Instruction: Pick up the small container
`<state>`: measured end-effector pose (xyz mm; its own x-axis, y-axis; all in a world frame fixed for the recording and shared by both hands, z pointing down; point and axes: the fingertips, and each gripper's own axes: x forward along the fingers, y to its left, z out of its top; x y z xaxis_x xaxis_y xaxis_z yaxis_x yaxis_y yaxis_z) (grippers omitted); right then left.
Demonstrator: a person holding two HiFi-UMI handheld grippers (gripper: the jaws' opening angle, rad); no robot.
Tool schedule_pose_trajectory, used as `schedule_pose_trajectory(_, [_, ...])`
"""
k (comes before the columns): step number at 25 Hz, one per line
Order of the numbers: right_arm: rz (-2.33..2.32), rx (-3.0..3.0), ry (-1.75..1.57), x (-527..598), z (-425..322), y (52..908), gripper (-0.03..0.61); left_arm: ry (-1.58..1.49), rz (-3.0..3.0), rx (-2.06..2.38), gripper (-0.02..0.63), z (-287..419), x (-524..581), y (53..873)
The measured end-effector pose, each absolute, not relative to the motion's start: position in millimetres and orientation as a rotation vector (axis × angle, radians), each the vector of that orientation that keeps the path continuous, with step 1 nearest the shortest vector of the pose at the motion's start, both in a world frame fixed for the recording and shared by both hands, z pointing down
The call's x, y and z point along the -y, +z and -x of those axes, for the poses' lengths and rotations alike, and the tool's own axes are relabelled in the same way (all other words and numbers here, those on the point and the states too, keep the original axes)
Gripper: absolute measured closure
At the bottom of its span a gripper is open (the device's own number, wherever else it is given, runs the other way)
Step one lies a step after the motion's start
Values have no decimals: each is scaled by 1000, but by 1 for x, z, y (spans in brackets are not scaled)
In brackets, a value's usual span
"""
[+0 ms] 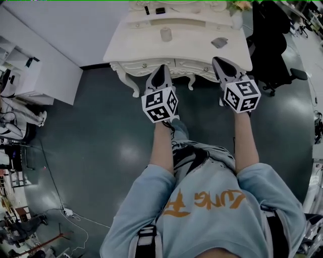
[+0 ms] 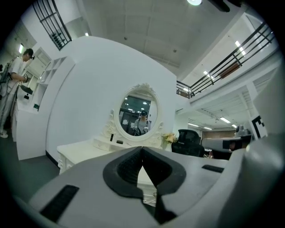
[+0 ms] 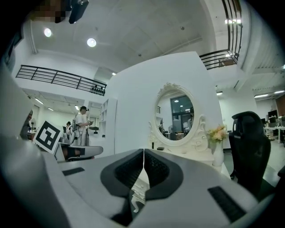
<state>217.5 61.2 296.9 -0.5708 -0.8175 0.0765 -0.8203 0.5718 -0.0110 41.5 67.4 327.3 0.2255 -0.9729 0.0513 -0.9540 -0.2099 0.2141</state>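
Note:
The small container (image 1: 165, 34), a cream cylinder, stands on the white dressing table (image 1: 141, 43), near the middle of its top. Both grippers hang in the air in front of the table's drawer edge, apart from the container. My left gripper (image 1: 161, 69) points at the table below the container, and its jaws are shut with nothing between them (image 2: 142, 156). My right gripper (image 1: 221, 61) is further right, also shut and empty (image 3: 143, 158). Neither gripper view shows the container clearly; both look at the oval mirror (image 2: 138, 112).
A flat grey item (image 1: 219, 42) lies on the table's right side, and a flower vase (image 1: 237, 14) stands at its back right corner. A black office chair (image 1: 272, 40) is right of the table. White shelving (image 1: 30, 75) stands at the left. A person (image 3: 82, 127) stands far off.

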Motion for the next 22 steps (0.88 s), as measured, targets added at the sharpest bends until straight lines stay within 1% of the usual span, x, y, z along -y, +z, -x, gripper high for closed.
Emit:
schedule_pose_trajectory(5, [-1420,2688,145,-17,-205,320,551,-134,-2260,1783,592,-31,-20,345])
schedule_pose_trajectory(15, [-1423,2622,342,73,-176,363,551,2,-2197,1695,592,-11,70,391])
schedule_pose_trajectory(22, [-1362,2566,338,141,-140,373,551,4,-2149,1687,592,21,137,411])
